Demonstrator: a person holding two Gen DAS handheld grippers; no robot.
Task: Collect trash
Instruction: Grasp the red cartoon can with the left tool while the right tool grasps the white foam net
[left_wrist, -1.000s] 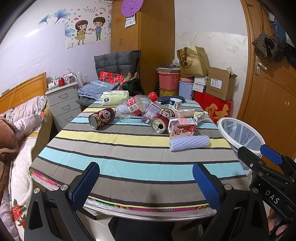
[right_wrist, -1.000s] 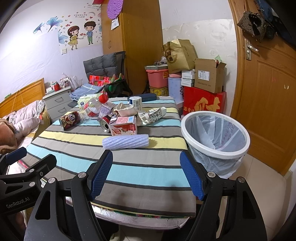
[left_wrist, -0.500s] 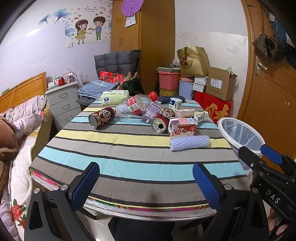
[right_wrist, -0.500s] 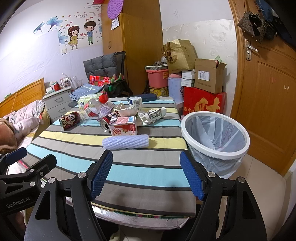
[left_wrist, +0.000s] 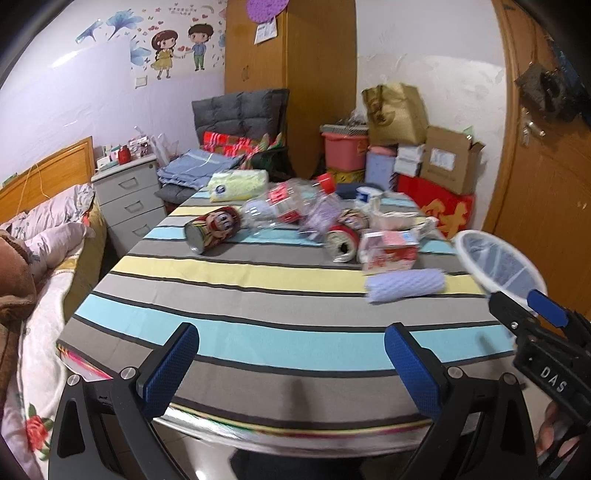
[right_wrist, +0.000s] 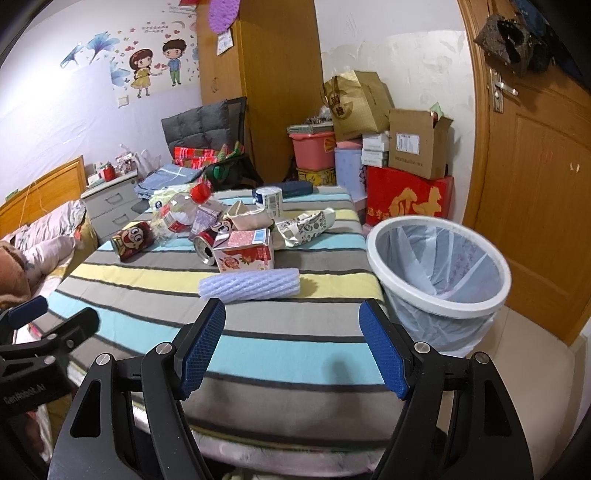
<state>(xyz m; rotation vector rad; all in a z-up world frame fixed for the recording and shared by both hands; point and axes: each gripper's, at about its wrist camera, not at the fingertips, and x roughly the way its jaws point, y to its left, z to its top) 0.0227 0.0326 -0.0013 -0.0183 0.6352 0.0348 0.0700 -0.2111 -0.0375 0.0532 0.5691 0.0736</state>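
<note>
Trash (right_wrist: 236, 240) lying heaped ahead of both grippers, foam roll (right_wrist: 249, 283) nearest. Hovering spread and empty: right gripper (right_wrist: 291, 347), left gripper (left_wrist: 291, 363) (nothing collected). Probably needing reaching forward, pinching, carrying rightward to bin (right_wrist: 437, 308).

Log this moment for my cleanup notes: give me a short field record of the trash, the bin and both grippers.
surface: striped table
nearest trash: lilac foam net sleeve, lying flat
behind it: red-and-white carton, open-topped can on its side
further left: cartoon can on its side, clear bottle with red cap
bin: white-rimmed trash bin with liner, beside the table's right edge, nothing visible inside
left gripper: open, empty, over the near table edge
right gripper: open, empty, facing the foam sleeve
trash collected: none yet
</note>
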